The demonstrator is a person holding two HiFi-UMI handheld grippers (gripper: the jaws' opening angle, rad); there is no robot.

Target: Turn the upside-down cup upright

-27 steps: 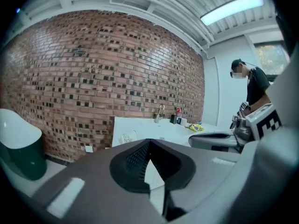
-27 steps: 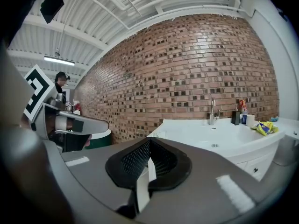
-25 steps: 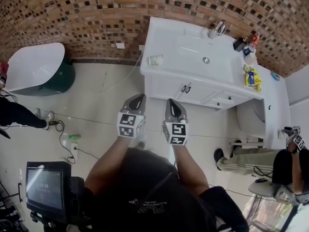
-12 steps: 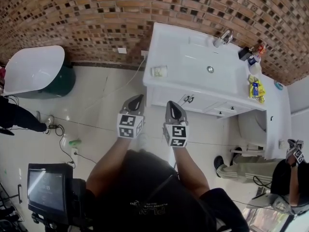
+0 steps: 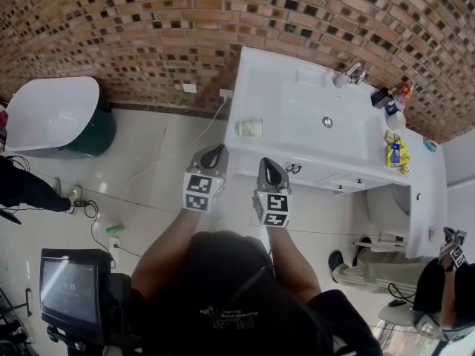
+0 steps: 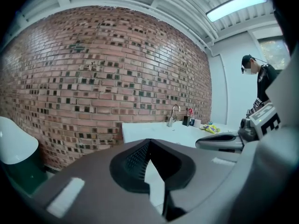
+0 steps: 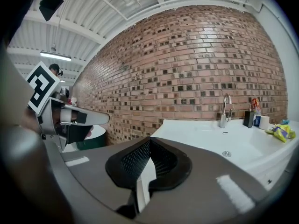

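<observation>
Cup [image 5: 249, 128] sits at the left end of the white vanity counter [image 5: 261, 87], near the centre of the head view and close to the counter's front edge. It is too small here to confirm which way up it stands. The spot looks easy to reach from the floor side, apart from the sink basin [image 5: 326, 117] and well apart from the faucet [image 5: 355, 73] and yellow packet [image 5: 393, 153] toward the upper right. Both tools are held side by side below the counter in the frame, pointing at it. This reads as an approach, grasp not yet begun. Left gripper [image 5: 215, 151]: tips meet, nothing between them, touching nothing. Right gripper [image 5: 269, 164]: likewise clenched and empty, just beside the left. The jaws must part before either can take the cup. Brick wall [image 5: 148, 28] behind.
</observation>
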